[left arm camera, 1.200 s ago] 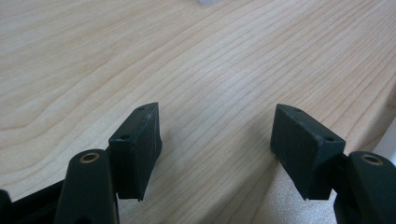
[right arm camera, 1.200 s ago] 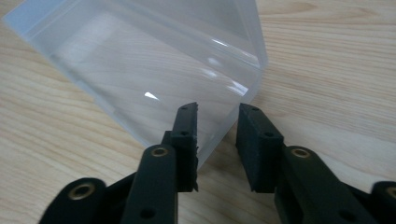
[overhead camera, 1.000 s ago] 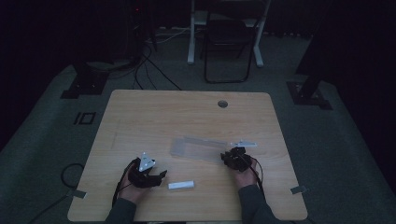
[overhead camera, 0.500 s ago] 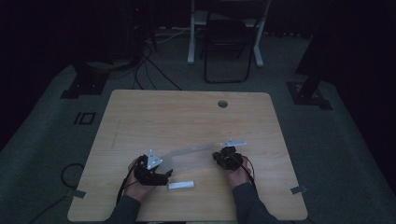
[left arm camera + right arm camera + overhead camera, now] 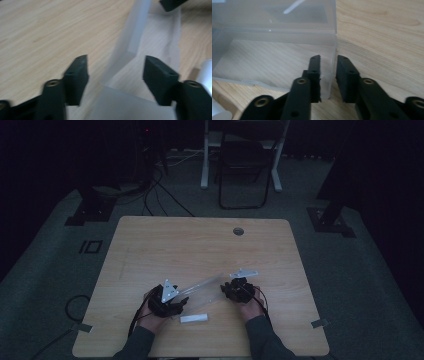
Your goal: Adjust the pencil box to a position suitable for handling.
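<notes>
Box: a clear plastic box [image 5: 207,285] lies open near the counter's [image 5: 150,240] front edge, spanning between the two claws; a small white piece [image 5: 194,318] rests just in front of it.
Right claw [image 5: 328,75]: jaws narrowly parted astride the box's end wall, which sits between the pads; whether they press on it I cannot tell.
Left claw [image 5: 115,75]: jaws about half open and just closing, the box's near edge between them, no pad touching it.
Risk: the thin wall may slip or flex out of the right claw's hold.
Cause: a shallow, slack hold on smooth plastic.
</notes>
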A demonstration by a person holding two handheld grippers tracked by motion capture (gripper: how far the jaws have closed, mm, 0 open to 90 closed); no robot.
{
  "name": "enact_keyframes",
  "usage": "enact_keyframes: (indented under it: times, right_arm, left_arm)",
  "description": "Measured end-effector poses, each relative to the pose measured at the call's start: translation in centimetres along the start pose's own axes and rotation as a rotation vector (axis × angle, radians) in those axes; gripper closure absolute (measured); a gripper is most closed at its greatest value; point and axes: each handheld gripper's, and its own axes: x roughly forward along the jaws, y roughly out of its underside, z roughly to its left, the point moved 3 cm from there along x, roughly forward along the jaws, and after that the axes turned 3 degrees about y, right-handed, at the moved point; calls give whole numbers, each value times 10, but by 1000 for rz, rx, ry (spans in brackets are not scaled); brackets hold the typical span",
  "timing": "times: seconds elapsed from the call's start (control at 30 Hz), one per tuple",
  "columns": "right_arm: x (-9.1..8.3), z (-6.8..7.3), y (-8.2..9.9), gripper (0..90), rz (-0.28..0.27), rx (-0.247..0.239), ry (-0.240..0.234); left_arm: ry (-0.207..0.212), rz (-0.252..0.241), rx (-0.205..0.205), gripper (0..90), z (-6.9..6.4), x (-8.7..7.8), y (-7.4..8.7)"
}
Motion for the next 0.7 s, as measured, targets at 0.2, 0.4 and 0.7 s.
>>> enact_keyframes:
  times: [0.2, 0.4, 0.7]
  right_arm:
    - [-15, -5, 1, 648, -34, 0, 11]
    - [-26, -14, 11, 627, -42, 11, 28]
    - [-38, -28, 25, 617, -38, 29, 60]
  left_arm:
    - [-34, 26, 42, 499, -3, 7, -10]
    - [-52, 25, 45, 677, 0, 8, -14]
    - [-88, 33, 49, 786, 8, 7, -12]
